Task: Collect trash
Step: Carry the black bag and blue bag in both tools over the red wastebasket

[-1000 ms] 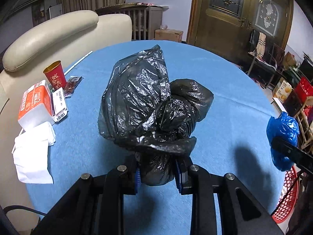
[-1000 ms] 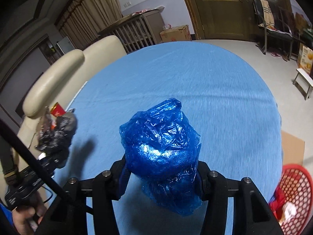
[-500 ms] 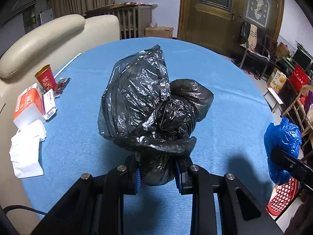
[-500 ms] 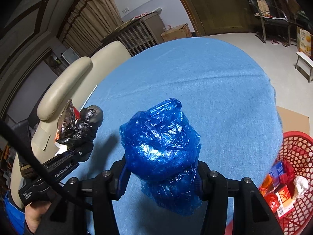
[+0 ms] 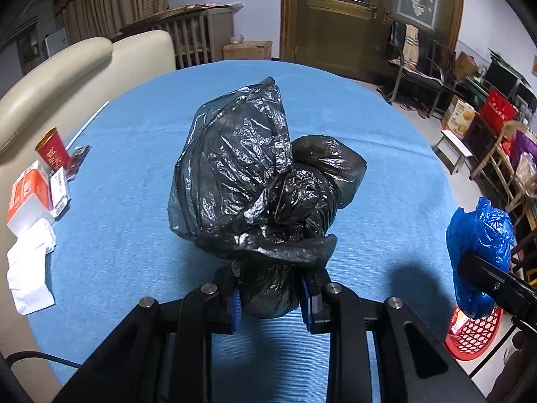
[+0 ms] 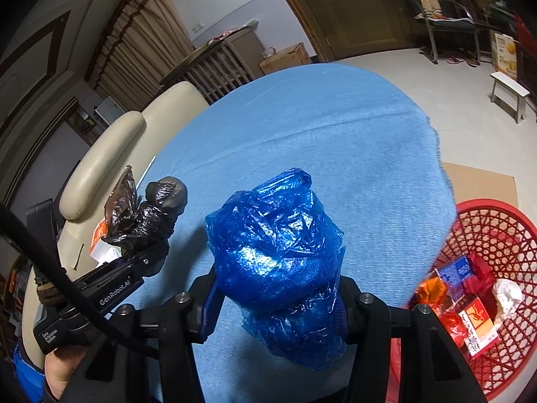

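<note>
— What do we have in hand?

— Our left gripper [image 5: 270, 297] has its fingers clamped on the knotted neck of the black bag [image 5: 261, 194], so the bulk balloons out ahead of the jaws, above the blue table [image 5: 386, 174]. Our right gripper [image 6: 275, 305] is squeezed around the crumpled blue bag [image 6: 275, 252], held up off the cloth too.

— Why grip them low like that?

— We judge the bunched part gives the pads something firm; loose film would slip.

— And where does it all go?

— The red basket [image 6: 496, 235] stands on the floor just off the table's right edge, with wrappers and a crumpled tissue already in it. Our right bag is near it; the black one is further left.

— Anything left on the table?

— At the left edge: a red cup [image 5: 52, 149], an orange tissue pack [image 5: 28, 194] and white napkins [image 5: 28, 272].
</note>
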`<state>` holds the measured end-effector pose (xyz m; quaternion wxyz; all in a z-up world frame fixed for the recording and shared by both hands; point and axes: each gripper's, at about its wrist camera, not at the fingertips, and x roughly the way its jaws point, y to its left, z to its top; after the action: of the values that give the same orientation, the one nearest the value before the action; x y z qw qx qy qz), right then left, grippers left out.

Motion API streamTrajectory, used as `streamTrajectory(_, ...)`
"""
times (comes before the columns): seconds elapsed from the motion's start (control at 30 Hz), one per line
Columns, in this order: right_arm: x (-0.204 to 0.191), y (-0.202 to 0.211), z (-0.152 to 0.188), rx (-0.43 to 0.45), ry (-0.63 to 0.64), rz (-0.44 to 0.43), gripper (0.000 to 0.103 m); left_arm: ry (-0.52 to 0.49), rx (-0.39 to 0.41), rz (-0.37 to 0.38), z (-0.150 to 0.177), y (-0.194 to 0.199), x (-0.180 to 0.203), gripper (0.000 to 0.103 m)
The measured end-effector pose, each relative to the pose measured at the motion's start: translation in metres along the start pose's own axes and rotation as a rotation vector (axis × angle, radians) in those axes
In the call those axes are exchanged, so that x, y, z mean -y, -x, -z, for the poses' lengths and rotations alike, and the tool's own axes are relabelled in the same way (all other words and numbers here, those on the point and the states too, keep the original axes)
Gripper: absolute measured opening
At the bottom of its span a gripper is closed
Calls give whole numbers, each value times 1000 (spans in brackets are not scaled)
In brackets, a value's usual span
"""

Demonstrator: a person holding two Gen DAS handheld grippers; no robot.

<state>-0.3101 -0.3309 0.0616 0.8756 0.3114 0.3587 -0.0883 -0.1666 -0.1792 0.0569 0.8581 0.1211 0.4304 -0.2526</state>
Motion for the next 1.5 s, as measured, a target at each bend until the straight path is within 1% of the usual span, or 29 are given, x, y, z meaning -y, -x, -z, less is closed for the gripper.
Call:
streamTrajectory(0.23,15,15,5,22,-31,19,56,-40,-2,26,0,0,17,29)
streamTrajectory(0.53,33,37,9,57,-65,63,56,-82,7,69,7,9,35,29)
streamTrajectory(0.63,43,47,7,77,-80,90,56,-101,10,86,11,15,42,29)
streamTrajectory(0.9,84,72,7,120,-147,207,56,-157,17,135,19,28,64,29)
streamTrajectory(0.97,95,75,8,116,-163,230,56,-177,18,148,21,30,72,29)
streamTrajectory(1.1,117,76,13,87,-167,310,56,-218,14,171,17,30,93,29)
streamTrajectory(1.2,135,70,19,36,-191,336,57,-251,11,188,17,32,108,29)
streamTrajectory(1.27,147,67,23,14,-210,360,61,-270,10,195,19,33,115,29)
streamTrajectory(1.3,153,63,25,-14,-226,373,64,-280,9,198,19,34,118,29)
streamTrajectory(1.37,163,58,30,-50,-260,370,74,-299,6,203,18,34,127,29)
streamTrajectory(1.4,166,59,31,-54,-274,373,78,-307,5,205,19,34,130,29)
streamTrajectory(1.43,170,61,32,-49,-290,378,85,-316,1,209,20,34,133,29)
streamTrajectory(1.5,173,67,32,-29,-312,360,85,-330,-4,215,22,34,139,29)
